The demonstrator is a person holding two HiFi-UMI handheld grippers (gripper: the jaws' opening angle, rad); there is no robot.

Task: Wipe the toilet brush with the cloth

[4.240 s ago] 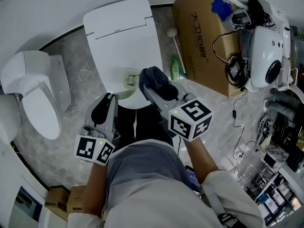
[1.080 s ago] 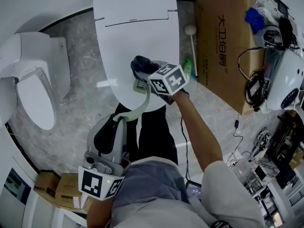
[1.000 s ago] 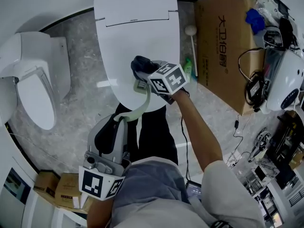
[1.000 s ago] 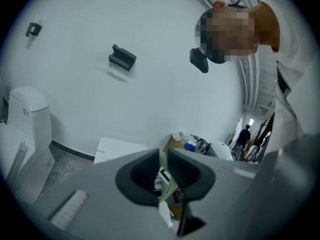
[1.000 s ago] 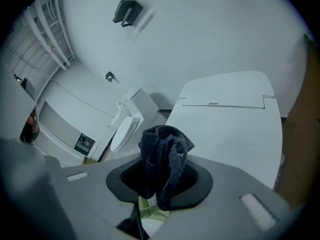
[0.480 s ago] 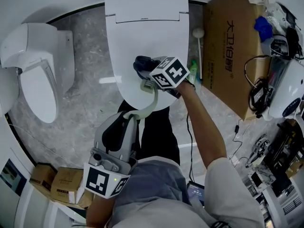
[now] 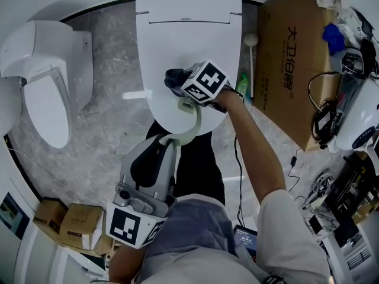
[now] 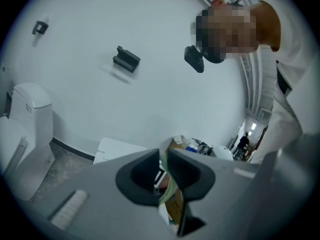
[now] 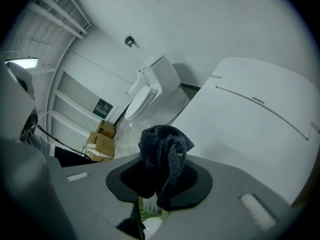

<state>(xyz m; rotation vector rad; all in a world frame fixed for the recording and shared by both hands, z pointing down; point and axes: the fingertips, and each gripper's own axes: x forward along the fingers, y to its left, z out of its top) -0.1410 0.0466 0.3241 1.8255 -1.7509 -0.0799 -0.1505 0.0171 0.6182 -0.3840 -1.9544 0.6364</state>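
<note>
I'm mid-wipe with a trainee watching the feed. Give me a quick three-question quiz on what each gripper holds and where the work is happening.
1. True or false: the left gripper is shut on the pale green brush handle.
2. Multiple choice: what is clamped in the right gripper? A, a sponge; B, a dark cloth; C, a paper towel.
3. Fill in: in the head view, the cloth and the brush's far end are above the closed white ___.

Key: 1 true. 2 B. 3 toilet.
</note>
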